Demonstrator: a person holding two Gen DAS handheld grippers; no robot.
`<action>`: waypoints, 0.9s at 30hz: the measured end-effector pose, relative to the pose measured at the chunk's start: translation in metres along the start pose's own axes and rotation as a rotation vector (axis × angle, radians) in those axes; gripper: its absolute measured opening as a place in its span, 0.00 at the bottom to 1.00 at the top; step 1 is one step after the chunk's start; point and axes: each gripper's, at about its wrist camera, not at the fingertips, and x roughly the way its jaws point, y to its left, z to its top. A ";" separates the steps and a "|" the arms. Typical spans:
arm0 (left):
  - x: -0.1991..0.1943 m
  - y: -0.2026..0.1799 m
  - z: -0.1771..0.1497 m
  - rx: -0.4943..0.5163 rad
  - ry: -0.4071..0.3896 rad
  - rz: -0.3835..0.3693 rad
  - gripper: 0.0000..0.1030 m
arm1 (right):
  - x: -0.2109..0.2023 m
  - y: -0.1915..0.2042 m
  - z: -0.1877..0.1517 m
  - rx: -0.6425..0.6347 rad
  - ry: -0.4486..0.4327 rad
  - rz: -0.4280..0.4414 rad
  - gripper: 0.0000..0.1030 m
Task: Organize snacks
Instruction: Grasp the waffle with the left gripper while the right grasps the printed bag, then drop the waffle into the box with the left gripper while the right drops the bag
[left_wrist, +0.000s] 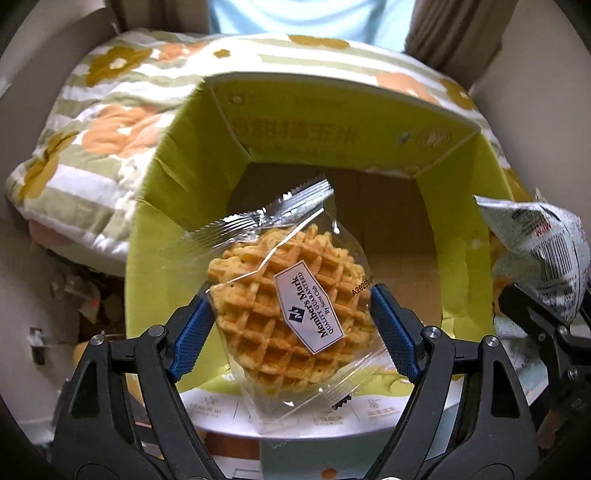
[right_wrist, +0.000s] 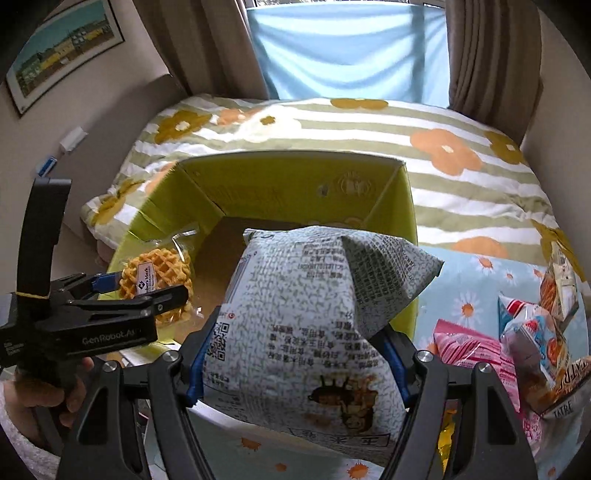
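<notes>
1. The left gripper (left_wrist: 291, 314) was clamped on a wrapped waffle (left_wrist: 288, 306), its blue pads pressing the packet's two sides; the waffle hung over the near left part of the box (left_wrist: 155, 206).
2. The right gripper (right_wrist: 295, 365) was clamped on a grey printed bag (right_wrist: 317, 317), held above the box's near wall, right of the waffle.
3. The box, open-topped and green-walled, sat on the bed; its brown floor looked bare.
4. Judged step: both snacks were being carried into the box. Next, each likely needed lowering to the floor, then releasing, side by side.
5. More snacks (right_wrist: 517, 339) lay right of the box.
</notes>
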 end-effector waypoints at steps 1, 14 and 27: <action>0.000 0.000 -0.001 0.008 0.003 0.002 0.87 | 0.002 0.000 0.000 0.003 0.005 -0.004 0.68; -0.035 0.029 -0.025 -0.076 -0.034 -0.047 1.00 | 0.019 0.003 -0.005 0.007 0.053 -0.004 0.68; -0.070 0.032 -0.039 -0.128 -0.118 -0.041 1.00 | 0.033 0.003 -0.008 0.064 0.046 0.020 0.98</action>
